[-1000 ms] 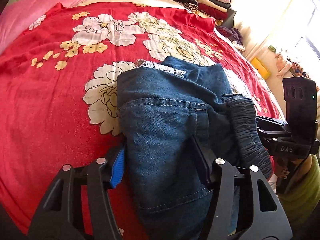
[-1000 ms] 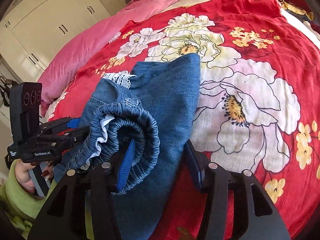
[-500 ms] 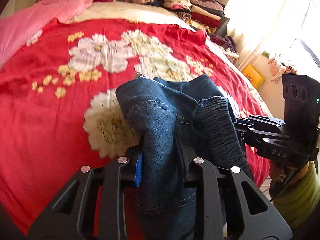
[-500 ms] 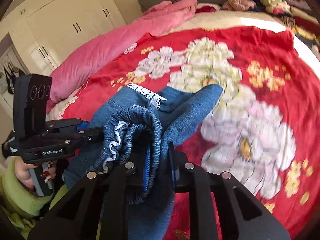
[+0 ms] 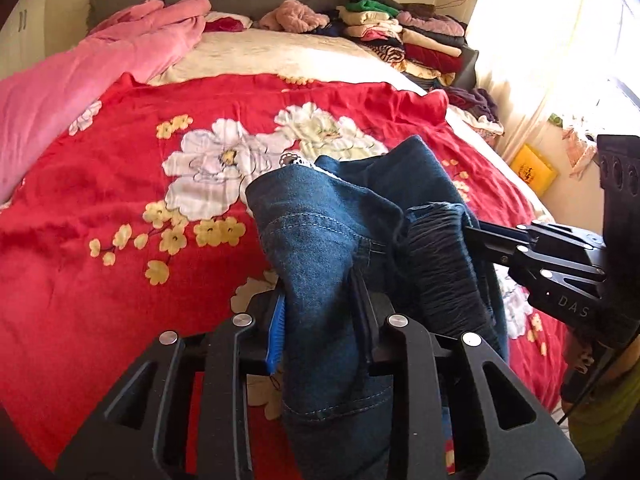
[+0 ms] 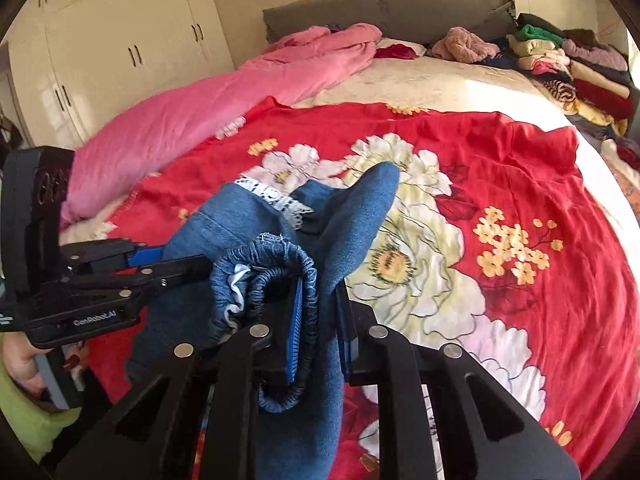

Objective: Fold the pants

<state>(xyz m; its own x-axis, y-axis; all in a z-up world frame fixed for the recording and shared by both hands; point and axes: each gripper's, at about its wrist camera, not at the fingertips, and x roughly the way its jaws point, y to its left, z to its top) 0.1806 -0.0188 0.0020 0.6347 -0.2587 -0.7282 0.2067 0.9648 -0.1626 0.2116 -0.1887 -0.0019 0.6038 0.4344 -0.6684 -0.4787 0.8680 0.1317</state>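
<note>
Blue denim pants point(image 5: 320, 248) with an elastic waistband point(image 5: 444, 264) and white lace trim point(image 6: 276, 196) hang bunched above the red floral blanket point(image 5: 120, 200). My left gripper point(image 5: 320, 320) is shut on a fold of the denim near a pocket seam. My right gripper point(image 6: 318, 316) is shut on the gathered waistband point(image 6: 280, 264) and the cloth beside it. Each gripper shows in the other's view, the right one point(image 5: 560, 264) at the right, the left one point(image 6: 100, 280) at the left. The lower part of the pants hangs out of sight.
A pink quilt point(image 6: 224, 108) lies along the bed's left side. Stacks of folded clothes point(image 5: 404, 40) sit at the head of the bed on the right. White wardrobes point(image 6: 120, 52) stand at the left. A bright window point(image 5: 580, 40) and a yellow box point(image 5: 534, 168) are at the right.
Both grippers closed on the pants, which lay on the blanket, and lifted them. The cloth now hangs bunched between them and the views tilted up toward the headboard.
</note>
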